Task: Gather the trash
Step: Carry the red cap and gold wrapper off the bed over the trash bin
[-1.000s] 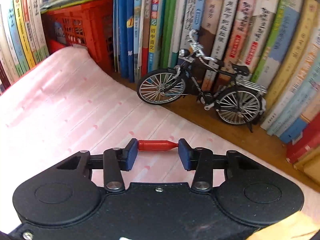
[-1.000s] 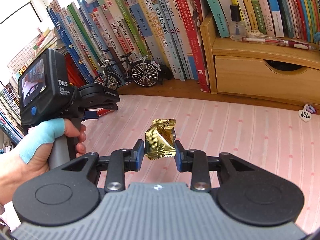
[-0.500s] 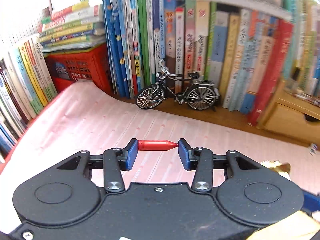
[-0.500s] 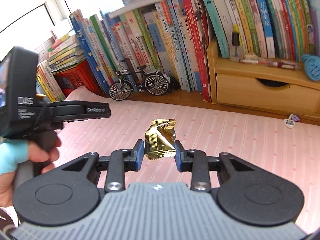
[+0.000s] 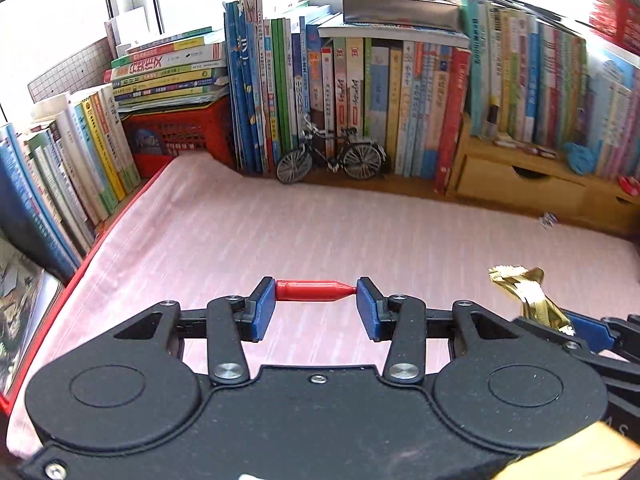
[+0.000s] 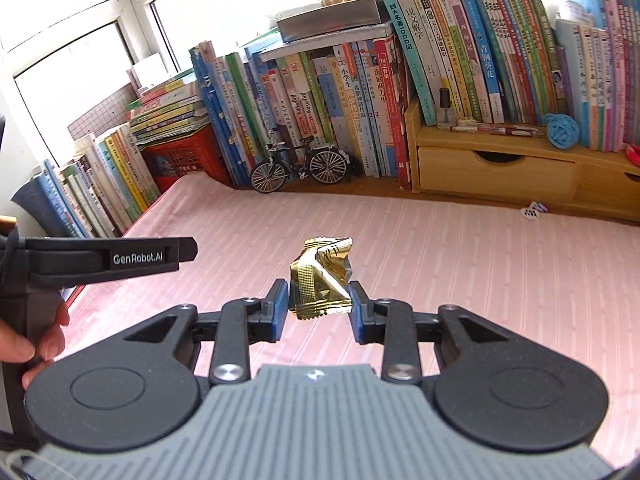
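My left gripper [image 5: 316,300] is shut on a small red pen cap [image 5: 314,291], held crosswise between its blue pads above the pink striped desk mat [image 5: 280,232]. My right gripper [image 6: 318,306] is shut on a crumpled gold foil wrapper [image 6: 322,276], which sticks up between its pads. That gold foil wrapper [image 5: 528,294] also shows at the right edge of the left wrist view. The left tool's black body [image 6: 108,258] and a hand [image 6: 36,340] holding it appear at the left of the right wrist view.
Rows of upright books [image 5: 360,92] line the back and left. A model bicycle [image 6: 300,168] stands before them, beside a red crate [image 5: 180,132]. A wooden drawer unit [image 6: 500,168] sits at back right. A small heart-shaped charm [image 6: 532,211] lies on the pink striped desk mat [image 6: 440,248].
Both grippers have pulled back and risen from the bookshelf, so the bicycle and books look smaller. Each keeps its grip: pen cap left, foil wrapper right.
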Demonstrator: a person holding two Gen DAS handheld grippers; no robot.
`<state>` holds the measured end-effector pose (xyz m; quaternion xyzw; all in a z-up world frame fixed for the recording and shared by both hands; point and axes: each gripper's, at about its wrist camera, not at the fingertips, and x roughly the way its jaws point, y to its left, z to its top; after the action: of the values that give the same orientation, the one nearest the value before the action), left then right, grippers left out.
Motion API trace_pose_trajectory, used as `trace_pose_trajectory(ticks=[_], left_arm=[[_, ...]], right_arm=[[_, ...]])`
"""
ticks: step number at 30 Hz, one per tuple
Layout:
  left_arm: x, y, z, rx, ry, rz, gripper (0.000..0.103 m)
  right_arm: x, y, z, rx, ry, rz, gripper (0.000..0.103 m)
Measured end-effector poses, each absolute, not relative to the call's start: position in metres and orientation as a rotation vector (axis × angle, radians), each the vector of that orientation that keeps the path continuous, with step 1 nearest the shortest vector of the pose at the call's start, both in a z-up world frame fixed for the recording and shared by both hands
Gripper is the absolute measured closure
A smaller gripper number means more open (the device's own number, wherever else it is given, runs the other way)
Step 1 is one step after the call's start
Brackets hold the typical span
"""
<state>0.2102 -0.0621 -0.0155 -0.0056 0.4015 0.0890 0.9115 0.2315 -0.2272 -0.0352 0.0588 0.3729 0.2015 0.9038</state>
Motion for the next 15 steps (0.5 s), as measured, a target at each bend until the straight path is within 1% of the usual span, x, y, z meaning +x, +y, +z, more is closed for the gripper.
trace_pose_trajectory(ticks=[15], left_arm=[[0.017,-0.035,0.003,-0.038,0.859,0.168,0.061]], right_arm=[[0.074,-0.192,-0.022,0.066,0.795,0.436,0.066]])
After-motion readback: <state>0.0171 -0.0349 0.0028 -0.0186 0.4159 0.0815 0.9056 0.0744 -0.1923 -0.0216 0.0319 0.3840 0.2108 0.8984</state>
